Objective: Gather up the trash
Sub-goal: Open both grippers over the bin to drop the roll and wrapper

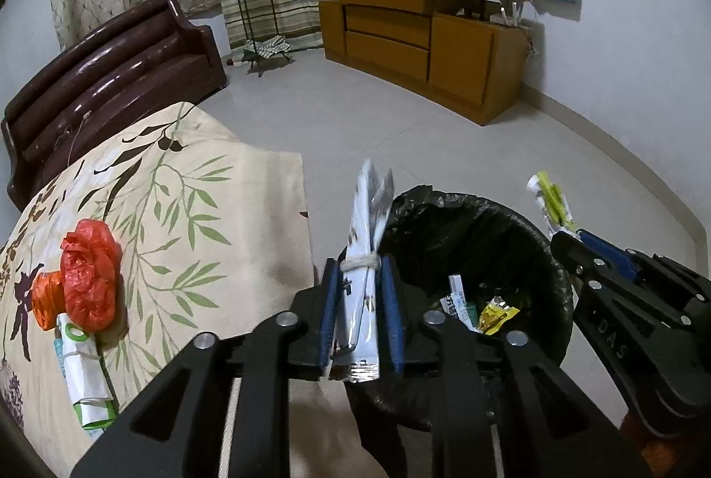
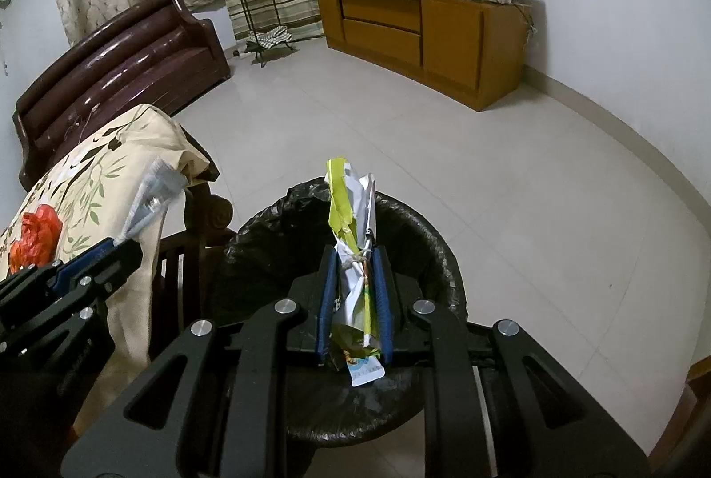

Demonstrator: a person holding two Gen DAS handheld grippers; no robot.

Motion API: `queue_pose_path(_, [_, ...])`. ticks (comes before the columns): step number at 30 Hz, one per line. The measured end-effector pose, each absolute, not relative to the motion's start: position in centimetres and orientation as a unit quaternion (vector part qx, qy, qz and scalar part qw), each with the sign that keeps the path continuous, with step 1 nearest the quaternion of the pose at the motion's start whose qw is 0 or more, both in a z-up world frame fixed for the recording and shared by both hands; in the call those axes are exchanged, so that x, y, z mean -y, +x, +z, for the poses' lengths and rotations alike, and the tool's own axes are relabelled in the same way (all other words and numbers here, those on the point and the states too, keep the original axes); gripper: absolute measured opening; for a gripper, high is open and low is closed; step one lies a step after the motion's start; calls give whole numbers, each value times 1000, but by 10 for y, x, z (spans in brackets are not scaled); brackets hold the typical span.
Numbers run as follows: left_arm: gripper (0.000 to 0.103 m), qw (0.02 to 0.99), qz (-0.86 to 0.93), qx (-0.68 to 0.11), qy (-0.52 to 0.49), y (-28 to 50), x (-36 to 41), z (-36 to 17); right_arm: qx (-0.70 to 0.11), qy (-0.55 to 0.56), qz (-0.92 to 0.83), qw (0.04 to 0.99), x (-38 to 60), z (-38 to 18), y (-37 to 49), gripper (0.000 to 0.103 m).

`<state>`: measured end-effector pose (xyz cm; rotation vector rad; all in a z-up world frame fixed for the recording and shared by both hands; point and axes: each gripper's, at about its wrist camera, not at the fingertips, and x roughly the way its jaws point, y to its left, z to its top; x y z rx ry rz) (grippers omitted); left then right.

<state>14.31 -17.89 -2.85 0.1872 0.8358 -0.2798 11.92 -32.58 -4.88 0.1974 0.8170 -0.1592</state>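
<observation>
Black-lined bin [image 2: 346, 300] sits directly under right gripper [image 2: 354, 260], clamped on upright yellow wrapper [image 2: 344, 202]; left gripper [image 1: 361, 269], loosely around silver wrapper [image 1: 366, 238], hangs at rim.

Bin [image 1: 480, 238] sits on floor [image 1: 400, 131] just right of your cloth-covered table [image 1: 200, 211]. Wrappers [image 1: 493, 311] lie in bin. Bag [image 1: 89, 273] and tied packets [image 1: 84, 380] lie on table, left of your left gripper [image 1: 361, 282]. Right gripper [image 2: 354, 278] hangs over bin, right of left one. Sofa [image 1: 111, 78] behind table; plant stand [image 1: 255, 11] behind sofa; cabinet [image 1: 422, 38] right of stand.
</observation>
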Motion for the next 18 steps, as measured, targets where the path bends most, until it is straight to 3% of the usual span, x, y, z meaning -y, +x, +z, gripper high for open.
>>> queue_pose_path(4, [44,902,-132,-401,89,144,178,-29,-395,100,-80,910,328,-49,119,27])
queue_pose_path(7, [53,904,-130,-399,88,143,177,-28,-395,99,-81,910,328,-49,118,27])
queue_pose_path(13, [59,906,-129,-393,87,140,176,-25,-395,99,-83,910,327,-48,116,28])
queue_pose_path(18, [61,907,-128,-392,82,139,170,-20,-393,98,-83,910,329,-48,116,36])
